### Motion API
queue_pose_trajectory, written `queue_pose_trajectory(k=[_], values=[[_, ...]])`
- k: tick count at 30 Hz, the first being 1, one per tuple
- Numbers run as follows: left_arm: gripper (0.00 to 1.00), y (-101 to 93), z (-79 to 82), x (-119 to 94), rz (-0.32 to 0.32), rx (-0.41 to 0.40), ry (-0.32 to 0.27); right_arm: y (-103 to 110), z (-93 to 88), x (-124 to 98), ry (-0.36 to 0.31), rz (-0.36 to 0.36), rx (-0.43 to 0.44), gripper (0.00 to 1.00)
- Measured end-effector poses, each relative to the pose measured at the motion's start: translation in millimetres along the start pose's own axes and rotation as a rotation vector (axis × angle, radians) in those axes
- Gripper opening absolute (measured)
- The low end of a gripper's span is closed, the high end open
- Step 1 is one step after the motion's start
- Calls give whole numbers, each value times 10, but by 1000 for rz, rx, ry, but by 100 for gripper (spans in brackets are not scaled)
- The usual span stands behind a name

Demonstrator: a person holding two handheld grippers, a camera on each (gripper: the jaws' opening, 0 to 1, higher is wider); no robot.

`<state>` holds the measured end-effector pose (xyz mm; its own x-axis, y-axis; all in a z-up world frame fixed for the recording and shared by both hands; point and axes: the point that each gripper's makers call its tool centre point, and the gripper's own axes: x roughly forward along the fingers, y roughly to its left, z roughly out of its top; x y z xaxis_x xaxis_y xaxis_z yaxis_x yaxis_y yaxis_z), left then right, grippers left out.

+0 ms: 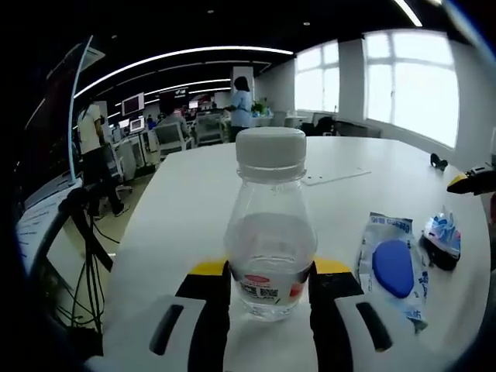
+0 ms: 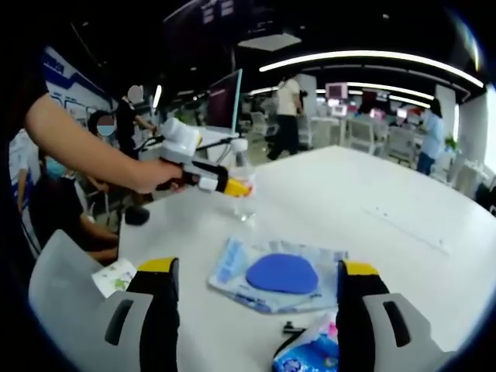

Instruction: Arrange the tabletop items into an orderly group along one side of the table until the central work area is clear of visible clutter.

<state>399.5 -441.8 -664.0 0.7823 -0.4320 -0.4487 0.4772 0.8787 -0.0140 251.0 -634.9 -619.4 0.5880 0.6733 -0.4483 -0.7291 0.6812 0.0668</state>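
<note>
Left gripper view: my left gripper (image 1: 270,298) clamps the clear bottle (image 1: 270,232) upright on the table (image 1: 194,194). My right gripper (image 2: 256,310) gapes wide, empty, over the blue-disc packet (image 2: 275,273).

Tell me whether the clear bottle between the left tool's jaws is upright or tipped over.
Upright. The bottle stands on the white table with its white cap on top, between the left tool's jaws.

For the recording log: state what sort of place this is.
Probably an open-plan office or lab: long ceiling light strips, rows of desks with monitors where people stand, large windows, and a big white table holding a clear bottle in the left claw.
</note>
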Motion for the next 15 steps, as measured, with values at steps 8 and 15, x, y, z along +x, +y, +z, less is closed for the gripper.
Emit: queue_pose_trajectory(k=[8,15], values=[[38,-19,-1,-18,5,-22,3,1,-22,-4,7,1,-1,81],[37,-33,2,-106,3,-37,0,15,5,1,0,4,1,81]])
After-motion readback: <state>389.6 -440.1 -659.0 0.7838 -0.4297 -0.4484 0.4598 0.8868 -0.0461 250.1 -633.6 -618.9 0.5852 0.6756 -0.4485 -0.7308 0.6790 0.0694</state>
